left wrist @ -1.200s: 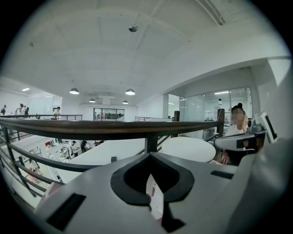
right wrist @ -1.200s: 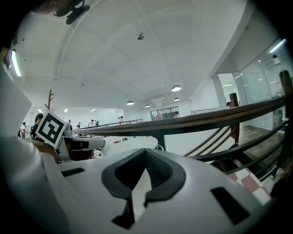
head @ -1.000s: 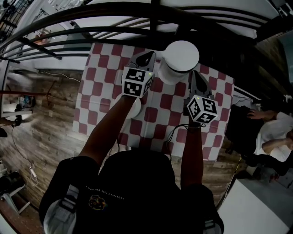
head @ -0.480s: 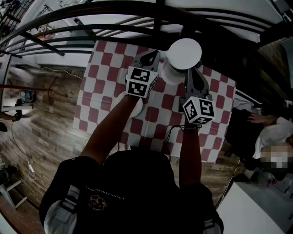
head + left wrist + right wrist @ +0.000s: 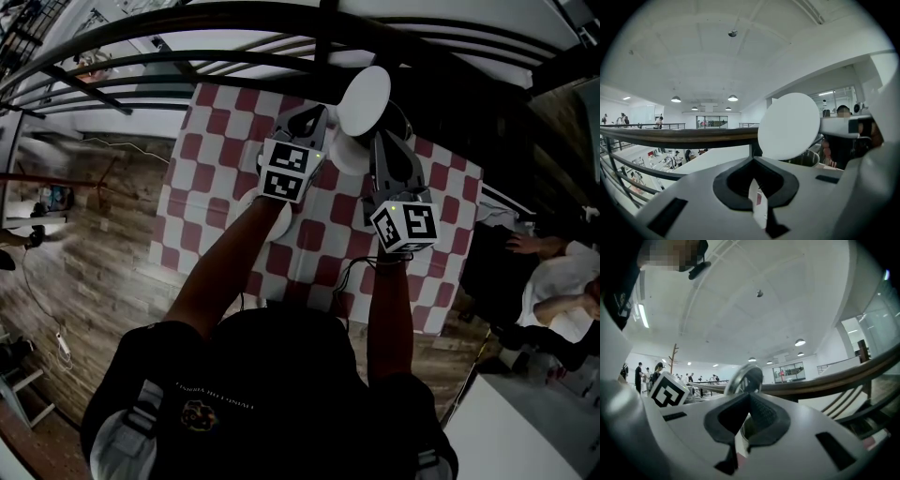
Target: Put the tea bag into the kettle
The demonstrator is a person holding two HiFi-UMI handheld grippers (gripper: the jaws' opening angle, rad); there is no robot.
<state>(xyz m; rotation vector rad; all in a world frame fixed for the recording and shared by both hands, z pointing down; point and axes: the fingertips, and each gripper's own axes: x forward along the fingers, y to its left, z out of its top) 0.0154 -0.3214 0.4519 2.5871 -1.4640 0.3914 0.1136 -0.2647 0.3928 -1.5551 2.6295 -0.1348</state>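
A table under a red-and-white checked cloth (image 5: 211, 202) stands against a dark railing (image 5: 281, 37), with wooden floor (image 5: 103, 272) to its left and a seated person (image 5: 562, 272) at the right edge of the head view. The white kettle (image 5: 345, 157) sits at the far side of the table. The left gripper (image 5: 302, 122) hangs just beside the kettle's left flank, in the same spot as a second ago, with its jaws pressed together on the tea bag (image 5: 758, 206), whose white paper slip with a red mark sticks out between them. The tea bag is thus outside the kettle. The right gripper (image 5: 386, 148) has its jaws clamped on the kettle lid (image 5: 364, 101). A second ago the lid lay flat on the kettle as a full round disc. Now it is tipped up and reads as a narrow oval, while the right gripper has shifted up and in toward the kettle. In the left gripper view the raised lid stands as a white disc above the kettle's metal rim (image 5: 808, 159).
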